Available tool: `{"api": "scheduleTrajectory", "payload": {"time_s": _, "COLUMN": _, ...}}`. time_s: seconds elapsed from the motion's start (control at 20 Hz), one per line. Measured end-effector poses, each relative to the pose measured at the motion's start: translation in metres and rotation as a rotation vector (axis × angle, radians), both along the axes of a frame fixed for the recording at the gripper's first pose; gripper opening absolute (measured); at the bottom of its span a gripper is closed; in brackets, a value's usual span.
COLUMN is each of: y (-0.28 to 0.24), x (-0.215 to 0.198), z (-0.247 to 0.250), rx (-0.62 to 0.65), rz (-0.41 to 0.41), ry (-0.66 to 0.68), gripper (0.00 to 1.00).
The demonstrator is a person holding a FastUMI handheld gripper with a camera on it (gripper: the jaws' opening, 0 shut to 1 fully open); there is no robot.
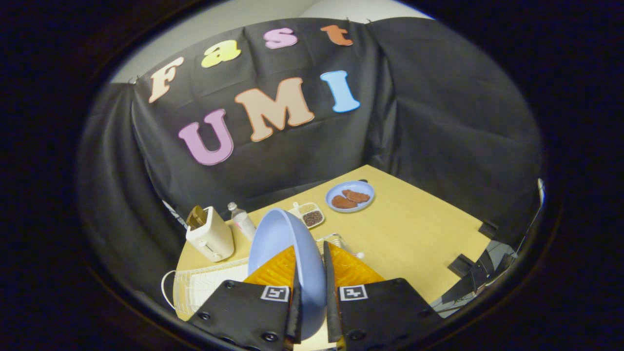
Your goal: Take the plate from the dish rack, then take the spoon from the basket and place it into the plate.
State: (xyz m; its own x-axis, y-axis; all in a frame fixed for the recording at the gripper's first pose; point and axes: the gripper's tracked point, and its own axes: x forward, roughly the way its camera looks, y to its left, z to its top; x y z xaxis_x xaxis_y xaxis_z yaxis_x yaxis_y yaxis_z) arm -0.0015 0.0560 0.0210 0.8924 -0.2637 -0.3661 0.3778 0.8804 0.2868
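Holding the blue plate [285, 253] up on its edge above the near left corner of the table [414, 234], my tongs [312, 312] pinch its rim, one finger on each side. The white dish rack [204, 285] sits just below, near that edge. I think the plate could slip and fall, because I only hold a thin bit of rim. It could also bump the toaster [210, 234] or small bottle [242, 222] close by.

The table [414, 229] bears a toaster [210, 234], bottle [242, 222], seed tray [309, 214] and food plate [350, 196].
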Motion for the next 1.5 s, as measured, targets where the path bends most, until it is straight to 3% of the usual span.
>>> {"api": "scheduleTrajectory", "payload": {"time_s": 0.25, "y": -0.072, "x": -0.064, "z": -0.039, "rx": 0.048, "rz": -0.031, "ry": -0.019, "gripper": 0.23}}
{"api": "scheduleTrajectory", "payload": {"time_s": 0.45, "y": -0.085, "x": -0.082, "z": -0.087, "rx": 0.106, "rz": 0.000, "ry": 0.005, "gripper": 0.23}}
{"api": "scheduleTrajectory", "payload": {"time_s": 0.75, "y": -0.058, "x": -0.064, "z": -0.175, "rx": 0.224, "rz": 0.099, "ry": 0.072, "gripper": 0.23}}
{"api": "scheduleTrajectory", "payload": {"time_s": 0.95, "y": -0.049, "x": -0.042, "z": -0.220, "rx": 0.272, "rz": 0.123, "ry": 0.118, "gripper": 0.23}}
{"api": "scheduleTrajectory", "payload": {"time_s": 1.5, "y": -0.063, "x": -0.013, "z": -0.260, "rx": 0.394, "rz": 0.147, "ry": 0.093, "gripper": 0.25}}
